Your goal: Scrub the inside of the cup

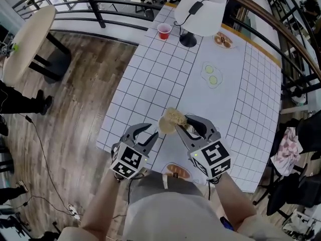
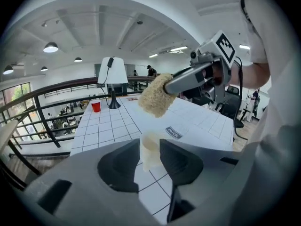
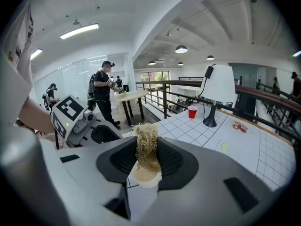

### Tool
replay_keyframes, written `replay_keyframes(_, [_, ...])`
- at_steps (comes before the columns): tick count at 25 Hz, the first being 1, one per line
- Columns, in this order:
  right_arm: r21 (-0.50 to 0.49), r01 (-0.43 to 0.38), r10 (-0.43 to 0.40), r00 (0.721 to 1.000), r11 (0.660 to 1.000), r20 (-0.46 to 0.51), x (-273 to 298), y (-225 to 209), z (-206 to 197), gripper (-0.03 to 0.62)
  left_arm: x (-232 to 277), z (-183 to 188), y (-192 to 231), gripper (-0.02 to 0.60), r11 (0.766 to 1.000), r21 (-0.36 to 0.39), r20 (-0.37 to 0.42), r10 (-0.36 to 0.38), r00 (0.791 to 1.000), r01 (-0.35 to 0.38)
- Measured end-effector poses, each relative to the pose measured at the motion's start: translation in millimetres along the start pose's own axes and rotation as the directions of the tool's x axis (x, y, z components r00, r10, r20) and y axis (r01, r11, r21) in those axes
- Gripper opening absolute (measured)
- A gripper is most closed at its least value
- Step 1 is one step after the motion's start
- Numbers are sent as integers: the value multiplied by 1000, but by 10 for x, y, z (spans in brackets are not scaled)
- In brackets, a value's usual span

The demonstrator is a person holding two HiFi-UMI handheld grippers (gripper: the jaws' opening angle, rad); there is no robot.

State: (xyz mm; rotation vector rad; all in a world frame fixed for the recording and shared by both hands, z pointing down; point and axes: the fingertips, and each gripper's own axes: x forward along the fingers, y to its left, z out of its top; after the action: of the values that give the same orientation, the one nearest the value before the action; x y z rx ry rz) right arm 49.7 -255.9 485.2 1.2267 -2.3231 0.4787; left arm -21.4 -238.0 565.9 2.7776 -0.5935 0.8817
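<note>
A small pale cup stands near the front edge of the white gridded table. My left gripper is open, its tips just left of the cup. In the left gripper view the cup shows in the gap between the spread jaws. My right gripper is shut on a tan fibrous scrubber, which hangs over the cup's mouth. In the right gripper view the scrubber is pinched between the pads, with the cup right below it.
At the table's far end are a red cup, a white lamp and a printed plate. Printed green slices lie mid-table. A round table and a railing stand to the left. A person stands beyond.
</note>
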Motion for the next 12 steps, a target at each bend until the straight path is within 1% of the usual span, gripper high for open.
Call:
replay_keyframes(3, [14,-27,27,999,1000,-24,128,-1,-140,114,186,-297,-9,129,998,65,-78,-21,997,26])
replay_keyframes(5, [24,-40,41,998,999,-47,189,9,-247,114,283,-432,-13,130,996,83,-112,-30,993,40])
replay_keyframes(9, [39,-52,55,995,998,-82,299,1,-393,114,462,-585,-2,132,993,101,-155,-41,987,57])
replay_keyframes(12, [44,-57,61,993,997,-105,366,5,-469,114,526,-607,3,127,991,123,-164,-35,986,56])
